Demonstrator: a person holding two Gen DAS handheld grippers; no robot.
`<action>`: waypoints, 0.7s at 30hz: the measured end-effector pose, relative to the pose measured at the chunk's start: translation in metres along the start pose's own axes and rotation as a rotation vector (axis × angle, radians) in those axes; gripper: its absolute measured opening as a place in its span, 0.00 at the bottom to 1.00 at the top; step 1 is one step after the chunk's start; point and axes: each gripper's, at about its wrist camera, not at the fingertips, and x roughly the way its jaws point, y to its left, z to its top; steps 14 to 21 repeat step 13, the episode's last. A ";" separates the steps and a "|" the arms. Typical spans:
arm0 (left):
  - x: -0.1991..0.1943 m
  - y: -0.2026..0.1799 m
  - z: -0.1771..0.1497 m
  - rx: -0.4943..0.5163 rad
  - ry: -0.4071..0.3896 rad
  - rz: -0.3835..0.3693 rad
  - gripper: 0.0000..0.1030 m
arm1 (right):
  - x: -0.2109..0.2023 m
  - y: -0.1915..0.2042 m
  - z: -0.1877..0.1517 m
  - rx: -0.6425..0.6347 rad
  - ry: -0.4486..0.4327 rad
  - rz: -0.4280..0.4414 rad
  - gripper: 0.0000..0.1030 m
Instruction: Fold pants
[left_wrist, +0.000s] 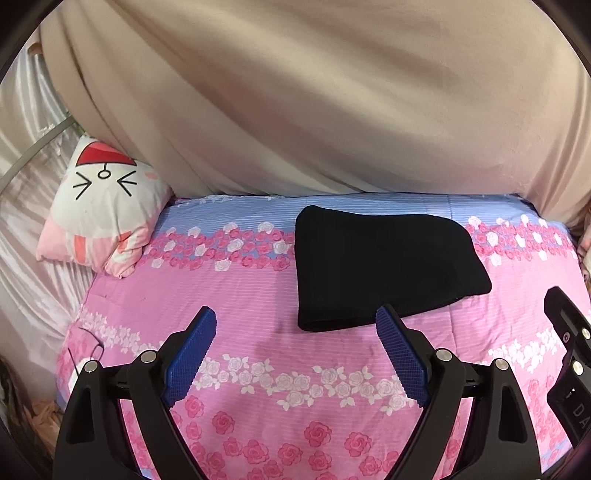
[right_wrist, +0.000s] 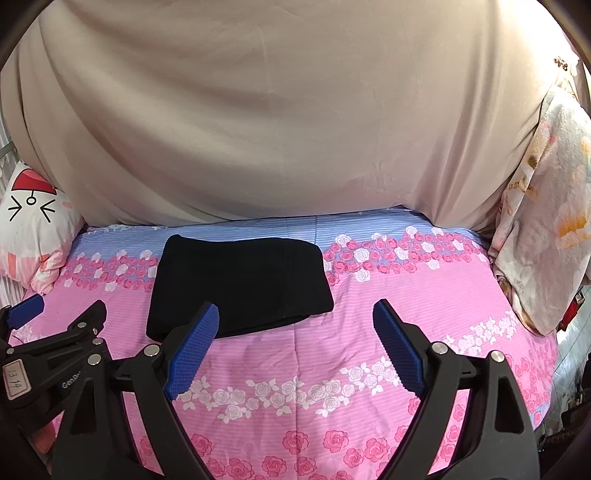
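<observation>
The black pants (left_wrist: 380, 266) lie folded into a compact flat bundle on the pink floral bedsheet (left_wrist: 258, 302), toward the far side of the bed. My left gripper (left_wrist: 295, 321) stands open just short of the bundle's near edge, nothing between its blue pads. In the right wrist view the same pants (right_wrist: 243, 284) sit left of centre. My right gripper (right_wrist: 295, 317) is open too, hovering over bare sheet (right_wrist: 351, 332) to the right of the bundle's near corner. Each gripper shows at the edge of the other's view.
A beige curtain (left_wrist: 314, 103) hangs behind the bed. A cat-face pillow (left_wrist: 99, 206) rests at the far left corner. A floral blanket (right_wrist: 546, 229) is heaped at the right edge. White satin cloth (left_wrist: 26, 240) runs along the left side.
</observation>
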 end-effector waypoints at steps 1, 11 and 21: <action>-0.001 0.001 0.000 -0.005 -0.008 -0.010 0.84 | 0.000 0.000 -0.001 0.002 0.000 0.000 0.81; 0.001 -0.002 0.000 0.027 0.008 -0.039 0.84 | 0.000 0.001 -0.003 0.003 0.002 -0.005 0.81; 0.000 -0.003 -0.001 0.031 0.002 -0.034 0.84 | -0.001 0.002 -0.004 0.003 0.003 -0.007 0.81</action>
